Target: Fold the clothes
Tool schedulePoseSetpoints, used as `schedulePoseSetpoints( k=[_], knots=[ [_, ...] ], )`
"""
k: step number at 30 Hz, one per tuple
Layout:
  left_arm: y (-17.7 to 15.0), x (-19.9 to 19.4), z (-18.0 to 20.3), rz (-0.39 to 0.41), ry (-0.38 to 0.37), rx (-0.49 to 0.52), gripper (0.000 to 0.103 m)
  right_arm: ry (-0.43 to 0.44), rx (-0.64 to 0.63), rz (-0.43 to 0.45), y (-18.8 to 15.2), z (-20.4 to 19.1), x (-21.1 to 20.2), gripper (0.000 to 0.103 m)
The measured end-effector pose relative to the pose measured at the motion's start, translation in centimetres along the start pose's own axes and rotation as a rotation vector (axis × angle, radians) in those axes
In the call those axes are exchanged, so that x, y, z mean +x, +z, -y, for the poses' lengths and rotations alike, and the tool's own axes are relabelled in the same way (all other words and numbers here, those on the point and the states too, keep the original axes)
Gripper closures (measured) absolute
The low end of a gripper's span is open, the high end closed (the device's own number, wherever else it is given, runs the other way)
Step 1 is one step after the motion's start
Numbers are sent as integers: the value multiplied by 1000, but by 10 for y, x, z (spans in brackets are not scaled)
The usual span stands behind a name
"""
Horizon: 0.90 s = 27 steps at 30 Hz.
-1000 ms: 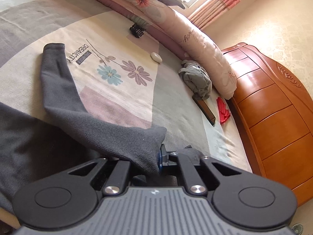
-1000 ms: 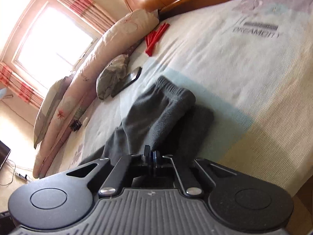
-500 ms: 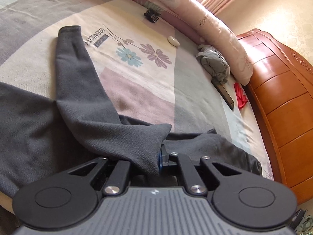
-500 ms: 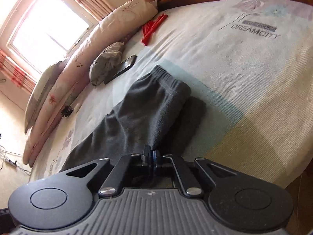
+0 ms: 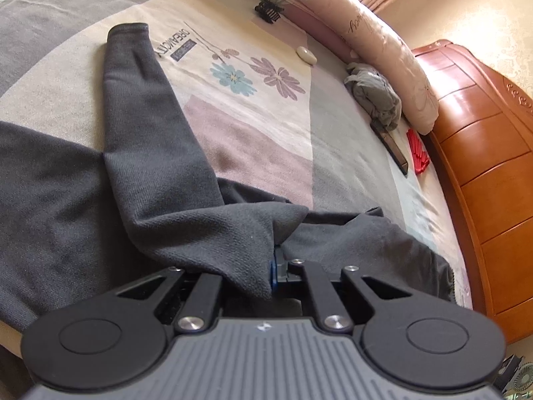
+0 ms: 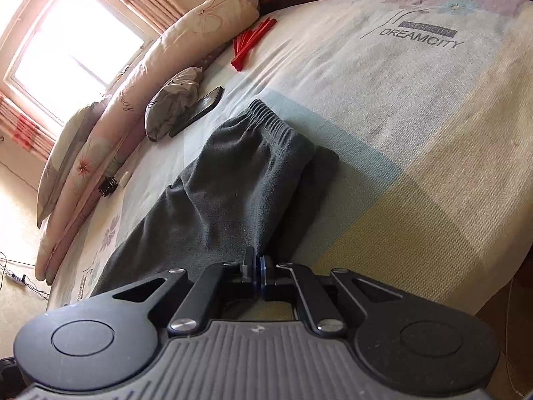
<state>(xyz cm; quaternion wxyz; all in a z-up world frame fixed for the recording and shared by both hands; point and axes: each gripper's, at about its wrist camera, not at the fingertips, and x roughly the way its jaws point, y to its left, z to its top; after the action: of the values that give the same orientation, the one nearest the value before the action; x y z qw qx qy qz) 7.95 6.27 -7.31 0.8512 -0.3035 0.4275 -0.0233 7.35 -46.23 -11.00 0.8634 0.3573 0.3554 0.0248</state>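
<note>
- Grey trousers lie spread on a bed, one leg stretched toward the printed flowers, the waistband flat on a pale blue patch.
- Patchwork bedspread in cream, grey, mauve and yellow, lettered DREAMCITY.
- Left gripper pinches a fold of the trousers, its jaws easing apart with cloth between them.
- Right gripper is clenched tight on the trouser edge.
- Long floral pillow lines the far side; phone, red sticks and crumpled cloth lie near it.
- Wooden headboard, bright window, striped curtains.
</note>
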Motion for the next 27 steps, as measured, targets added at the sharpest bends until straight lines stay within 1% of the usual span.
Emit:
schedulePoseSetpoints(
  k=[1,3,5,7,9,11,13,17,19,21,24,27],
  knots=[
    [0,0,0,-6,-2,3,93,-6,-3,-2,1,-2,-2,96],
    [2,-3,1,-3,1,12,88,-43,-41,5,1,-9,-10,88],
    [4,-9,1,1,-5,17,84,-95,-96,24,1,-18,-21,69],
    [6,-15,1,3,-11,24,80,-126,-144,51,1,-28,-30,67],
    [7,-21,0,7,-5,33,72,-155,-191,78,1,-38,-40,65],
    [7,-28,-3,10,-1,35,70,-169,-234,97,0,-48,-46,62],
    [6,-36,-8,11,-8,23,69,-161,-269,103,-2,-60,-46,61],
    [9,-54,-14,25,-15,10,66,-110,-306,74,-9,-80,-37,60],
    [14,-65,-15,48,-10,19,65,-88,-322,60,-14,-89,-33,60],
    [20,-76,-16,77,1,32,56,-66,-336,50,-20,-97,-31,59],
    [34,-90,-19,127,18,53,55,-41,-354,34,-26,-107,-28,58],
    [48,-94,-23,146,26,68,54,-19,-375,16,-32,-117,-26,57]
  ],
)
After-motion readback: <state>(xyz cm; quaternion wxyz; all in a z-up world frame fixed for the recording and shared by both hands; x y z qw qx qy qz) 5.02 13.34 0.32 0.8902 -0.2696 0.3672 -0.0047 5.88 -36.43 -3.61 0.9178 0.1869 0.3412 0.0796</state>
